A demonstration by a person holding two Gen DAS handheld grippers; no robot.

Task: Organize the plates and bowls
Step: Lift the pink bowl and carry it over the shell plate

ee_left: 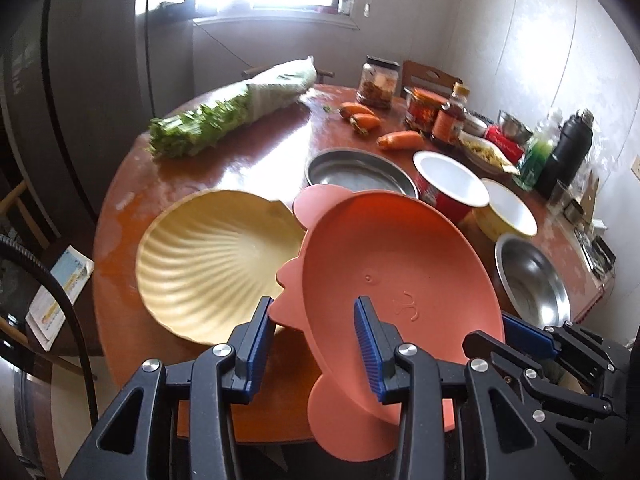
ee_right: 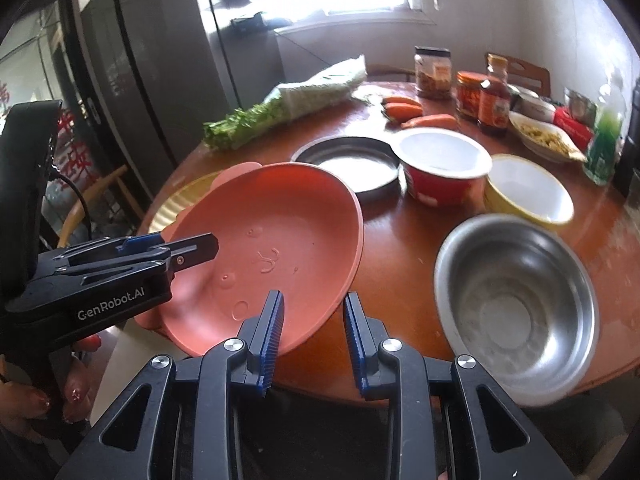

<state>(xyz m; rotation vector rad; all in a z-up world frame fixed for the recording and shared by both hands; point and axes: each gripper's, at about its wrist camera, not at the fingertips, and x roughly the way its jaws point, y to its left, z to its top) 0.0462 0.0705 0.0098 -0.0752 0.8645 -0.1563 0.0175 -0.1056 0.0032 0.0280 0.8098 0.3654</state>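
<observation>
Pink plate [ee_left: 400,272], tilted above the table [ee_left: 248,160]. Left wrist view: my left gripper [ee_left: 316,332] straddles its near rim, spread; whether the pads bite, I cannot tell. Cream shell plate [ee_left: 216,256] just left. Right wrist view: my right gripper [ee_right: 314,332] spread at the plate's lower right edge; plate underside hidden.

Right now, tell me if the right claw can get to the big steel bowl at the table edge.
Probably yes. The right claw is open around the tilted pink plate's rim, so it must let go first. The steel bowl sits just to its right, with nothing between them.
</observation>
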